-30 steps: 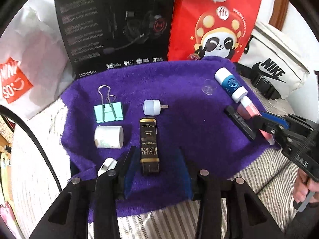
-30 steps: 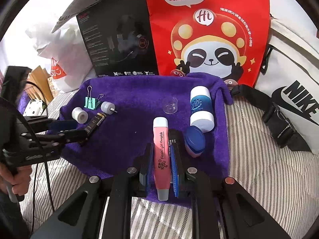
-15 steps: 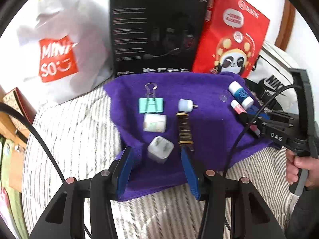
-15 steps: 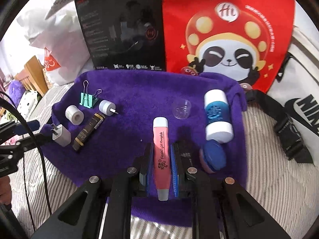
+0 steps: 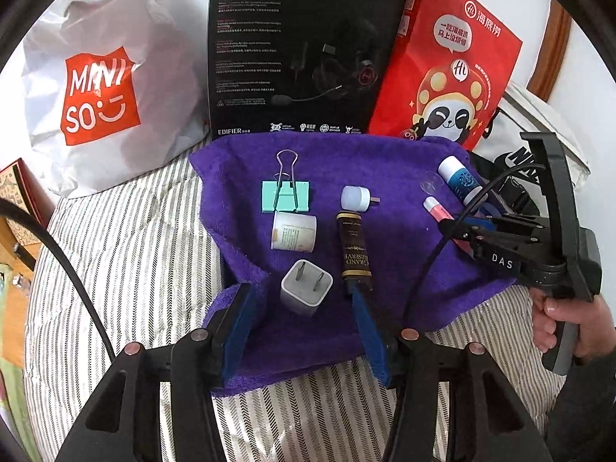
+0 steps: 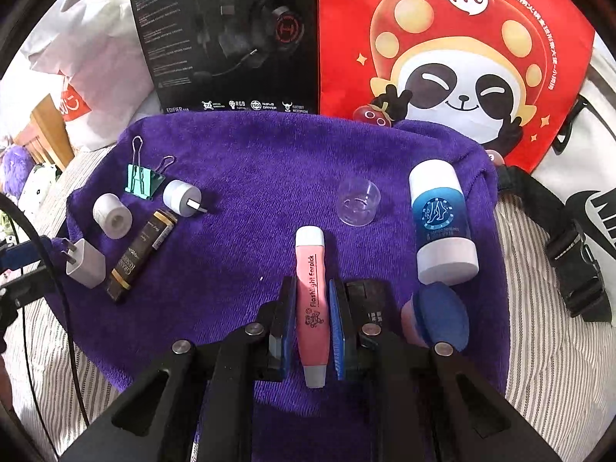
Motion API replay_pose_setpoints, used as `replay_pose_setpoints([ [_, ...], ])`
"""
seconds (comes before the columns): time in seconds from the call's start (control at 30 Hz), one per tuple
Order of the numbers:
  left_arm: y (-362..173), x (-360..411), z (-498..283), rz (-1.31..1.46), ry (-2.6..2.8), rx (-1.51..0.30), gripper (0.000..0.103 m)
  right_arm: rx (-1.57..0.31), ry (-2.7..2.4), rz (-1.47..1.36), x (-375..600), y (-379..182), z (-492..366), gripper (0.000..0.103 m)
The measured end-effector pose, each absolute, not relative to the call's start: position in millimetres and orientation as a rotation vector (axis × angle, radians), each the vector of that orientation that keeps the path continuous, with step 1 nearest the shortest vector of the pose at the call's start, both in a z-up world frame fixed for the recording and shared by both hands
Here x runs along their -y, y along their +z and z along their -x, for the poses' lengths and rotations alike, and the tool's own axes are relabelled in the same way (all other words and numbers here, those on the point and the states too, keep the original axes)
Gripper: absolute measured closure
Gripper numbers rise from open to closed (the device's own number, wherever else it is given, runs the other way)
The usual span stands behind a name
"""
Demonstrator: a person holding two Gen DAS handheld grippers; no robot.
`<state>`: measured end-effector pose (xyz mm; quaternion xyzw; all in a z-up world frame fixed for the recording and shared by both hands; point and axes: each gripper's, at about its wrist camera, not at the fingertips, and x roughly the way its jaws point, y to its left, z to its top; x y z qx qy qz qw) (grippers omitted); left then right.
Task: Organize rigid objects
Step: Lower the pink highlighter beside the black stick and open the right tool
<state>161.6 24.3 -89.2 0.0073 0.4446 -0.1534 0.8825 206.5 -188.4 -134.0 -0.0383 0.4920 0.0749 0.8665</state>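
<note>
On the fuzzy purple towel [image 5: 404, 177], the right hand-held gripper [image 6: 312, 321] clamps a smooth pink plastic flashlight pen [image 6: 312, 300]. The left hand-held gripper [image 5: 304, 317], jaws opening, straddles a glossy white cube-shaped plug charger [image 5: 306, 287] without touching it.

White charger [image 5: 306, 288] now loose on purple towel [image 5: 404, 161], left tool [image 5: 304, 319] opening.

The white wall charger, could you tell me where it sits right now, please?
In the left wrist view, the white wall charger lies on the purple towel near its front left, between the white roll and the dark tube.
</note>
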Motion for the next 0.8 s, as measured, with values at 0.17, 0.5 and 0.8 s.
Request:
replay_pose_setpoints([
  [0.17,-89.2,-24.7,-160.3,-0.016,-0.318,-0.930,0.049,-1.029,0.160,0.084,188.9,-134.6,-206.2,0.086],
  [0.5,-77.5,-27.7,-145.6,-0.026,-0.293,-0.924,0.040,-1.037,0.210,0.067,190.2,-134.8,-204.8,0.069],
  [0.8,-72.0,-16.8,-126.2,-0.034,-0.301,-0.939,0.030,-1.031,0.199,0.066,190.2,-116.6,-181.1,0.050],
])
